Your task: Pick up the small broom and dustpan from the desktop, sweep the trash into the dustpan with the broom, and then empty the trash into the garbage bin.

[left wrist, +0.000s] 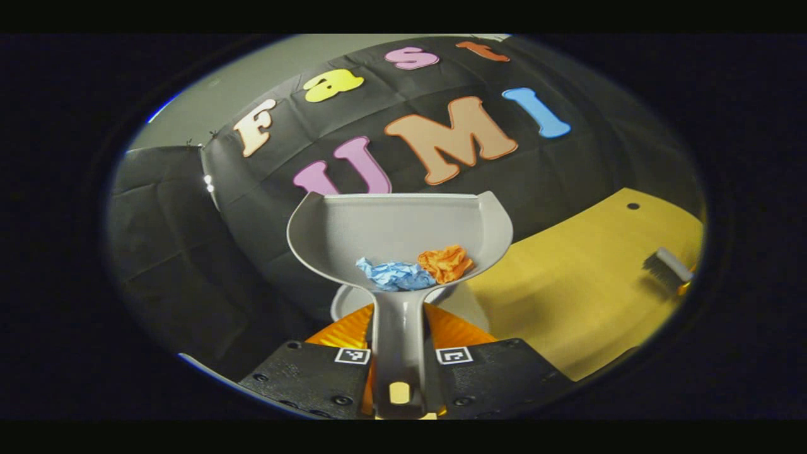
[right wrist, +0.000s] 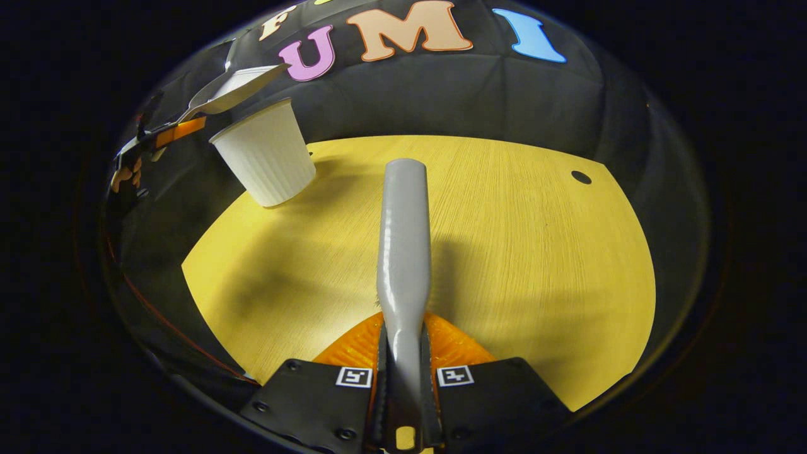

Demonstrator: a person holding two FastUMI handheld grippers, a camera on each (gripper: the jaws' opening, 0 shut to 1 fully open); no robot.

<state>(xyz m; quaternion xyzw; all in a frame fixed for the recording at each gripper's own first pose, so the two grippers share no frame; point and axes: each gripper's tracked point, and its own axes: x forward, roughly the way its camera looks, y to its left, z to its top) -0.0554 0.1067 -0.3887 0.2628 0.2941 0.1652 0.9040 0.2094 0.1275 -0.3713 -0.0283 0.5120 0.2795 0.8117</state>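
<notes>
Plastic dustpan [left wrist: 403, 230] aloft, paper scraps [left wrist: 413, 270] aboard.
Light, stiff; left gripper [left wrist: 403, 366] clamped its handle, right gripper [right wrist: 403, 378] pinched the broom [right wrist: 403, 252].

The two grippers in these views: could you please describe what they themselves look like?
Each tool, the left gripper and the right gripper, shows two flat dark plates studded with screws, each carrying a small square black-and-white marker at its inner corner. Ribbed orange plastic sits between the plates. No cables or sleeves are visible.
</notes>
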